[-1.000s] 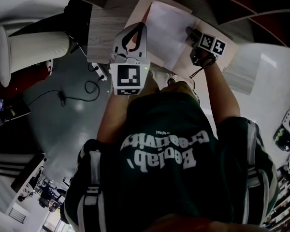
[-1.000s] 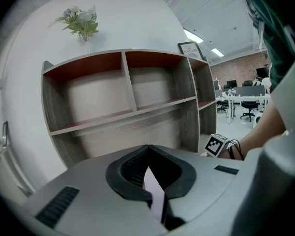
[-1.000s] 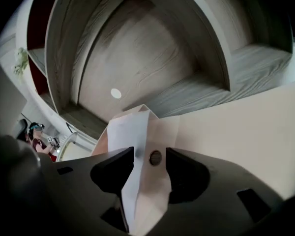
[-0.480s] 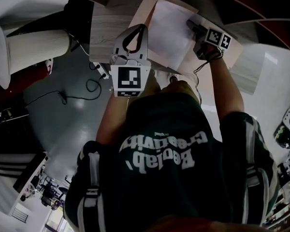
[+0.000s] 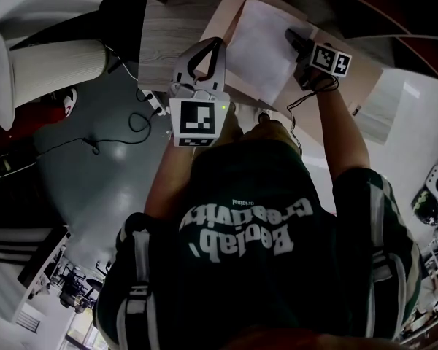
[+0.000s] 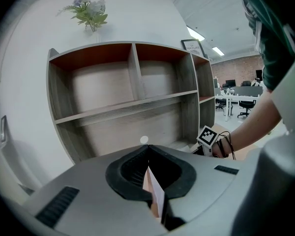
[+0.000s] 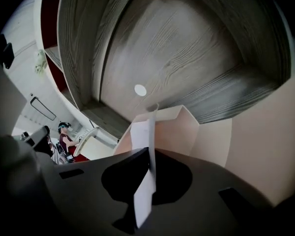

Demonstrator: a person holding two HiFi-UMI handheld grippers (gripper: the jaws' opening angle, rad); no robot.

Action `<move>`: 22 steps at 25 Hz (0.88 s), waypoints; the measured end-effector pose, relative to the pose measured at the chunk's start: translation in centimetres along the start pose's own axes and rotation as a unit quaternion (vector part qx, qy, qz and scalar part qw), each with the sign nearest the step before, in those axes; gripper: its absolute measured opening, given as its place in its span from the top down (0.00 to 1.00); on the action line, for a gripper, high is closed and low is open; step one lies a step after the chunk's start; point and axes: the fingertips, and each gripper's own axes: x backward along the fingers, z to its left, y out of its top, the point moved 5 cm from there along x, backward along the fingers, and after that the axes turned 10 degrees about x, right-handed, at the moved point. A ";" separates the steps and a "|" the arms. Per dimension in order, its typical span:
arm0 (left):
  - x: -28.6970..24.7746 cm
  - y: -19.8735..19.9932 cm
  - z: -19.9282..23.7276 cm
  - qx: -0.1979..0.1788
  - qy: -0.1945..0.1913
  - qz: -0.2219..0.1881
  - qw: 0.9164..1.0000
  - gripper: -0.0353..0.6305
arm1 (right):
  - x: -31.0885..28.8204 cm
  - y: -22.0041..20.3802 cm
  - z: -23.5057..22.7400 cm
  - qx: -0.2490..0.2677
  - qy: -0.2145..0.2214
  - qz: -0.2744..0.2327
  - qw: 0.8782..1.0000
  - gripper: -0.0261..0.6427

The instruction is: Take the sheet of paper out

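A white sheet of paper lies on an open tan folder on the wooden desk. My left gripper is shut on the folder's left edge, and that pinched tan edge shows between its jaws in the left gripper view. My right gripper is at the sheet's right edge. In the right gripper view its jaws are shut on the sheet, which stands edge-on between them with the folder beyond.
A wooden shelf unit with bare compartments stands behind the desk, with a plant on top. Cables lie on the grey floor at the left, near a white ribbed cylinder. Another person sits far off.
In the head view my right gripper has shifted a little to the right and up at the sheet's edge. My left gripper keeps its hold on the folder.
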 end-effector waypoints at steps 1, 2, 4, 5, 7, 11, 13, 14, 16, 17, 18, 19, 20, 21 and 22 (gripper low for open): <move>0.0 -0.1 0.2 0.000 0.000 0.000 1.000 0.92 | -0.1 -0.1 0.0 0.001 -0.002 0.000 1.000 0.91; -0.1 0.0 0.4 -0.001 -0.001 0.000 1.000 0.92 | -0.1 -0.1 0.1 0.003 -0.004 0.000 1.000 0.91; -0.1 0.2 0.7 0.000 -0.003 -0.002 1.000 0.92 | -0.1 0.1 0.2 0.010 -0.008 0.000 1.000 0.91; -0.1 0.4 0.8 0.000 -0.004 -0.003 1.000 0.92 | 0.0 0.2 0.4 0.017 -0.010 0.000 1.000 0.91; 0.0 0.7 0.6 0.000 -0.008 -0.005 1.000 0.92 | 0.6 0.5 1.0 0.033 -0.011 -0.003 0.999 0.91; 0.0 0.8 -0.3 -0.003 -0.015 -0.007 1.000 0.92 | 2.2 1.1 2.7 0.066 -0.003 -0.018 0.998 0.91; 0.0 0.9 -0.8 -0.002 -0.016 -0.011 1.000 0.92 | 2.9 1.3 3.7 0.090 -0.003 -0.020 0.996 0.91; -0.1 1.1 -1.0 -0.001 -0.016 -0.013 1.000 0.92 | 3.4 1.6 4.2 0.102 -0.005 -0.022 0.995 0.91; -0.4 1.7 -1.2 0.002 -0.014 -0.018 1.000 0.92 | 4.1 2.3 4.9 0.119 -0.009 -0.029 0.992 0.91; -0.5 1.8 -1.2 0.003 -0.012 -0.020 1.000 0.92 | 4.2 2.6 5.2 0.125 -0.009 -0.032 0.992 0.91; -0.6 1.9 -1.2 0.004 -0.010 -0.022 1.000 0.92 | 4.3 2.7 5.4 0.131 -0.009 -0.036 0.991 0.91; -0.7 2.0 -1.2 0.004 -0.008 -0.024 1.000 0.92 | 4.4 2.8 5.6 0.137 -0.009 -0.039 0.990 0.91; -0.7 2.1 -1.4 0.004 -0.007 -0.026 1.000 0.92 | 4.6 3.0 5.8 0.142 -0.010 -0.042 0.989 0.91; -0.6 2.3 -1.7 0.003 -0.006 -0.028 1.000 0.92 | 5.0 3.1 6.1 0.147 -0.010 -0.045 0.988 0.91; -0.4 2.7 -2.1 0.002 -0.004 -0.030 1.000 0.92 | 5.6 3.4 6.3 0.152 -0.010 -0.047 0.987 0.91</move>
